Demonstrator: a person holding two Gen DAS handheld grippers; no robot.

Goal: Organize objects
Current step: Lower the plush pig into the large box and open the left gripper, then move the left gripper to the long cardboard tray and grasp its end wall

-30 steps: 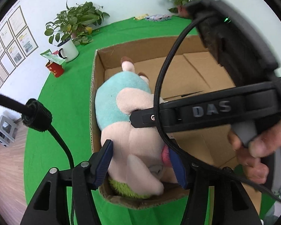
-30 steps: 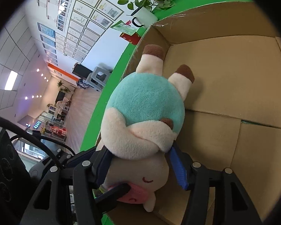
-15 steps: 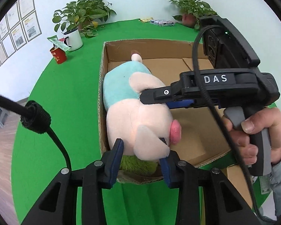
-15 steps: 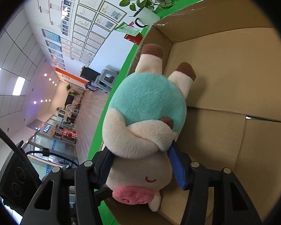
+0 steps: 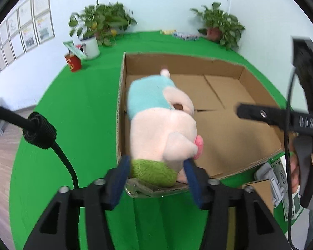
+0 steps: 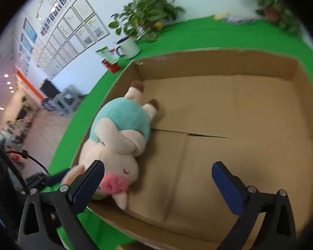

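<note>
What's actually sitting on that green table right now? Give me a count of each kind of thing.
Plush toys: 1, the plush pig lying in the box
Cardboard boxes: 1, the open cardboard box
Potted plants: 2, the left plant and the right plant
White mugs: 1, the white mug
Red cups: 1, the red cup
Total: 6

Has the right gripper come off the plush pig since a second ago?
Yes. The right gripper, jaws opening, has backed off toward the cardboard box's near wall; the plush pig lies against the left wall, no longer between the pads.
</note>
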